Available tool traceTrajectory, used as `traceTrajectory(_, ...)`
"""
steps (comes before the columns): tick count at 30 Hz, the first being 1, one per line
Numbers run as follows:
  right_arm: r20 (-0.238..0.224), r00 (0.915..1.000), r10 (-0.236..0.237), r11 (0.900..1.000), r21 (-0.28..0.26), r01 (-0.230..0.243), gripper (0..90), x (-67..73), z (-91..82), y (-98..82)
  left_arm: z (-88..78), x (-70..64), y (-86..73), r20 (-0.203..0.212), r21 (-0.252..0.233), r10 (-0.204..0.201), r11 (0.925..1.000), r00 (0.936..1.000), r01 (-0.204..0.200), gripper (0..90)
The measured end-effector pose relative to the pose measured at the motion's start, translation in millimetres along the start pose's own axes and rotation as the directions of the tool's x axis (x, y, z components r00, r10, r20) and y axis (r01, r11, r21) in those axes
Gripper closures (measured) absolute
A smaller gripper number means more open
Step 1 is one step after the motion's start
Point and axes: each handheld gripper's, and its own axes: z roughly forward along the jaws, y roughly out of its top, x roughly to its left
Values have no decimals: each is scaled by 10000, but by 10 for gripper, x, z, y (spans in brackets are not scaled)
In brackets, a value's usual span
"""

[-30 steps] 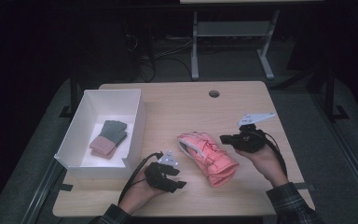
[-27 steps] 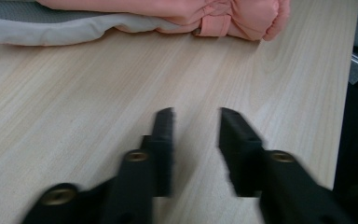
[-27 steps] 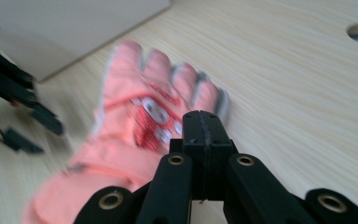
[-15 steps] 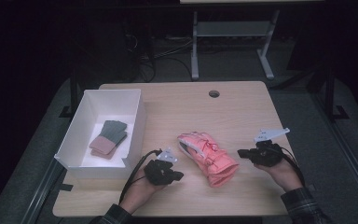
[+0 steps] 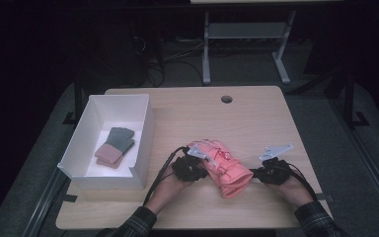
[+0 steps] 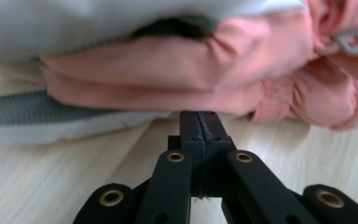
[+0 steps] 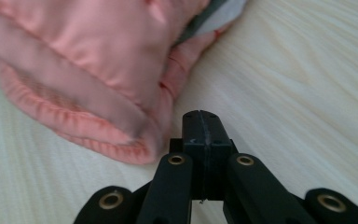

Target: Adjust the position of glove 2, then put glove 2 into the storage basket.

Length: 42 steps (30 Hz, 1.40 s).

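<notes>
On the worktop (image 5: 256, 113) the pink ski gloves (image 5: 222, 165) lie unboxed between closed, empty left tongs (image 5: 197, 167) and right tongs (image 5: 257, 174), while the white box (image 5: 145, 133) holds one pair.

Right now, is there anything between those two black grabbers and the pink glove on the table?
Nothing visible. The left gripper, jaws shut, sits right at the edge of the pink glove. The right gripper, also shut, sits beside the glove's cuff, with bare table around it.

Plaid sleeves (image 5: 139, 223); black jaws, brass-ringed screws, trailing black cables (image 5: 161, 171).
</notes>
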Motion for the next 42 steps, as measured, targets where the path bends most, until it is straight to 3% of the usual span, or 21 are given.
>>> traceTrajectory(9,-689,9975,-165,9999,31,168,900,161,70,56,-4,142,-10,421,-92,-82,9999,9991,86,897)
traceTrajectory(13,-1252,9914,-373,9993,-140,359,900,282,130,64,-33,176,3,422,-82,-12,10000,9991,16,897)
traceTrajectory(22,-2040,9737,-1018,9948,-144,1010,900,566,222,114,-64,178,-27,660,-29,5,10000,9978,-3,897)
traceTrajectory(35,-2616,9540,-1463,9890,-182,1467,900,848,354,186,-73,186,-36,897,9,15,10000,9960,-15,897)
traceTrajectory(39,-2543,9544,-1564,9874,-174,1572,900,879,354,192,-81,205,-38,749,62,-99,9999,9971,95,897)
traceTrajectory(42,-2438,9605,-1343,9909,-250,1322,900,832,298,172,-146,214,-36,556,-82,-255,9996,9981,260,896)
